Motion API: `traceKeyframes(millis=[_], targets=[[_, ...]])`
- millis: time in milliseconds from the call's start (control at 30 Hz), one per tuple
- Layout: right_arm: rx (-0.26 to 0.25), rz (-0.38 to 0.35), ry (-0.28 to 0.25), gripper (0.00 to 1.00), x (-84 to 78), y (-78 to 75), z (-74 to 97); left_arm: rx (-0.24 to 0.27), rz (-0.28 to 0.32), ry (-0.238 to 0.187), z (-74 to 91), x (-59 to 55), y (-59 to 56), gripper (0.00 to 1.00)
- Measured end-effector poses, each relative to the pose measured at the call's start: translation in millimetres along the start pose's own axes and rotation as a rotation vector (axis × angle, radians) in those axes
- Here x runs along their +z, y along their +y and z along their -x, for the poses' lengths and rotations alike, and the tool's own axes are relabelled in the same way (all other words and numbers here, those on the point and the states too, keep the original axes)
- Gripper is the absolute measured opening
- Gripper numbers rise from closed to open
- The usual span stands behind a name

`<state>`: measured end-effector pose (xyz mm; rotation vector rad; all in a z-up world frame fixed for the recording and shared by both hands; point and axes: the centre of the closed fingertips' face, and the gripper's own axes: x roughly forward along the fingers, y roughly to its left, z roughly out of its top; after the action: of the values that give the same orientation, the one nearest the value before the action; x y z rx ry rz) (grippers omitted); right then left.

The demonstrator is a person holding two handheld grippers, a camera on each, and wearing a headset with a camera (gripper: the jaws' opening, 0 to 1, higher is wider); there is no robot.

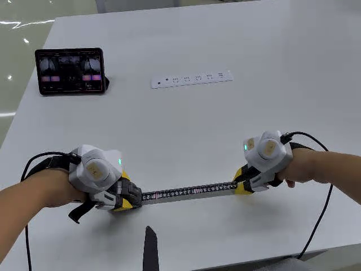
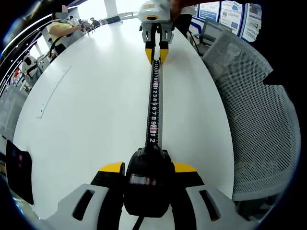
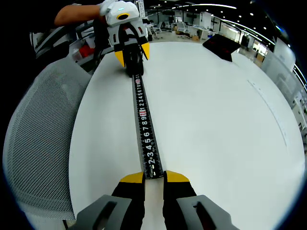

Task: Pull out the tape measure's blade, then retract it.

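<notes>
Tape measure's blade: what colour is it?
The blade is black with white numerals and a few red marks, clearest in the right gripper view.

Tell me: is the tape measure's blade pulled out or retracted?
Pulled out: the blade stretches from the case in the left gripper to the right gripper, shut on its tip.

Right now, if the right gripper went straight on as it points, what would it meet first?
Following the blade it grips, the right gripper would probably meet the tape measure case in the left gripper.
</notes>
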<state>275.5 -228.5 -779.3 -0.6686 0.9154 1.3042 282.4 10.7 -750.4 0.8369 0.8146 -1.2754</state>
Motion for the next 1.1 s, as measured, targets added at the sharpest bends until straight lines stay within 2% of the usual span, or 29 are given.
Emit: traceKeyframes(millis=[900, 1100], targets=[[-0.012, -0.011, -0.004, 0.1, -4.7, -1.4, 2.0, -0.002, 0.004, -0.004, -0.6, 0.3, 0.3, 0.33], [-0.008, -0.013, -0.003, 0.1, -4.2, -1.6, 2.6, 0.003, 0.032, -0.021, -0.3, 1.5, 1.6, 0.33]])
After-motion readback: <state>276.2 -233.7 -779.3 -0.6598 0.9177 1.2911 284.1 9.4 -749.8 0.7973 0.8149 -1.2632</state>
